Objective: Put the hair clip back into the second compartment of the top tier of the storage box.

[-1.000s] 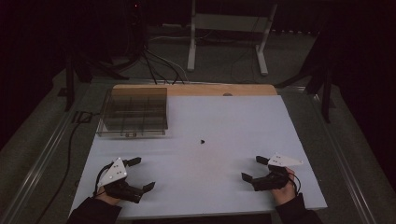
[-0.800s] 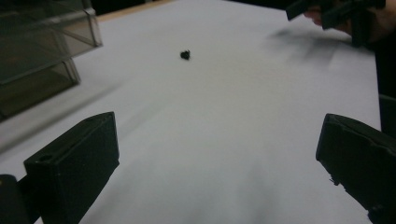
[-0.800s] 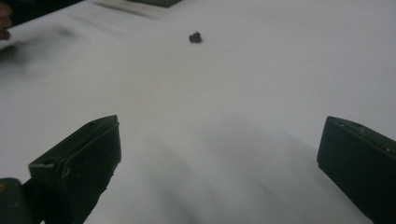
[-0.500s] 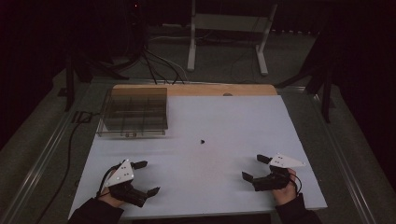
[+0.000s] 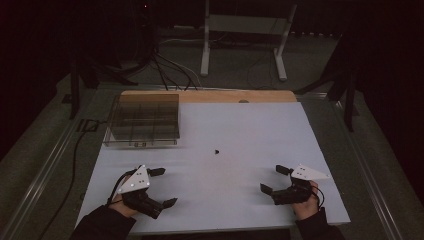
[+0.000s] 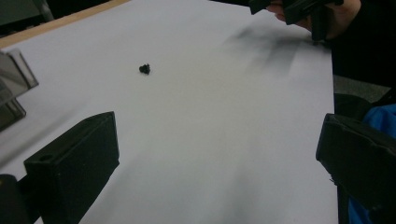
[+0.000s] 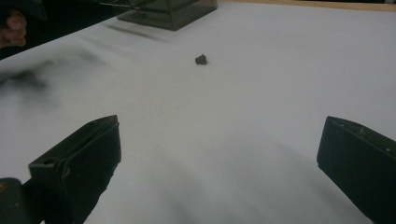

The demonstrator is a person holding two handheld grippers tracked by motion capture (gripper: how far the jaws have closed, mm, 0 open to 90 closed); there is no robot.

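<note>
No readable text, labels or numbers.

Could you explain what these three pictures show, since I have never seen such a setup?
A person sits at a white table with a hand-held two-jaw gripper in each hand: the left gripper and the right gripper. The high view looks down from above the person's side. The other two pictures come from cameras riding on each gripper, so its own black jaws rise from the bottom. On the table lie a small black part, also seen in the left gripper view, and a clear compartment box. Both grippers are open and hold nothing.
</note>
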